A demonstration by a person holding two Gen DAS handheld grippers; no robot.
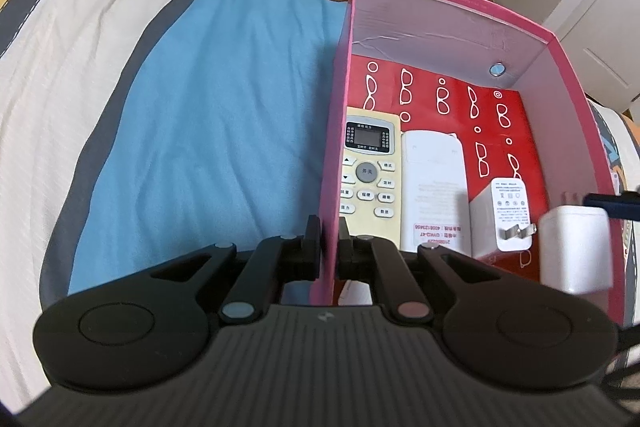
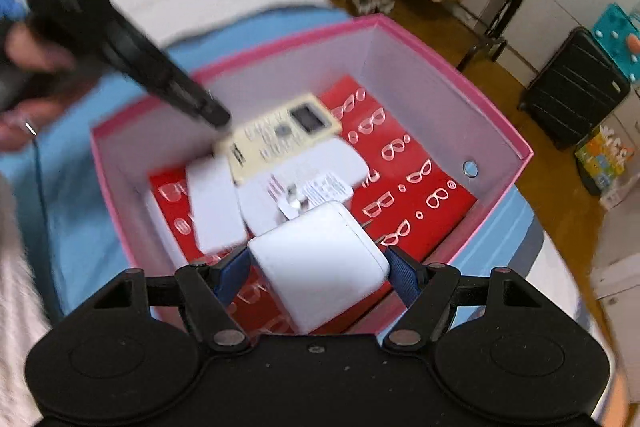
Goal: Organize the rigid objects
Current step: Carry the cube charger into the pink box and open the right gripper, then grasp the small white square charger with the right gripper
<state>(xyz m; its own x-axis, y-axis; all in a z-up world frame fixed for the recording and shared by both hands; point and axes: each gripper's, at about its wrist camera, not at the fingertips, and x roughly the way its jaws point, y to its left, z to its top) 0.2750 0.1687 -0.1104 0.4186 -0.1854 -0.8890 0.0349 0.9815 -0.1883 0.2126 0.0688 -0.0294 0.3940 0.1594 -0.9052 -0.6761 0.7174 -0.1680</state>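
Now the left tongs (image 1: pixel 330 241) are clamping the pink box (image 1: pixel 452 5) wall, while the right tongs (image 2: pixel 318 269) are gripping a white charger (image 2: pixel 320 263) above the box's red floor (image 1: pixel 516 115), near the remote (image 1: pixel 370 171).

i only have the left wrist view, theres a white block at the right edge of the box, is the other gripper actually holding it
Observer: Yes. In the right wrist view the white charger block sits clamped between the right gripper and its blue pads, above the pink box.
Operator: does it have prongs, cant tell from here
Observer: Metal prongs stick out of its far side, pointing into the box.
Operator: whats under it in the box
Observer: A flat white device lies near the left wall, beside the remote and the other white adapter.
Operator: is my gripper visible to you
Observer: Yes, the left gripper pinches the box's left wall, with a hand on its handle.
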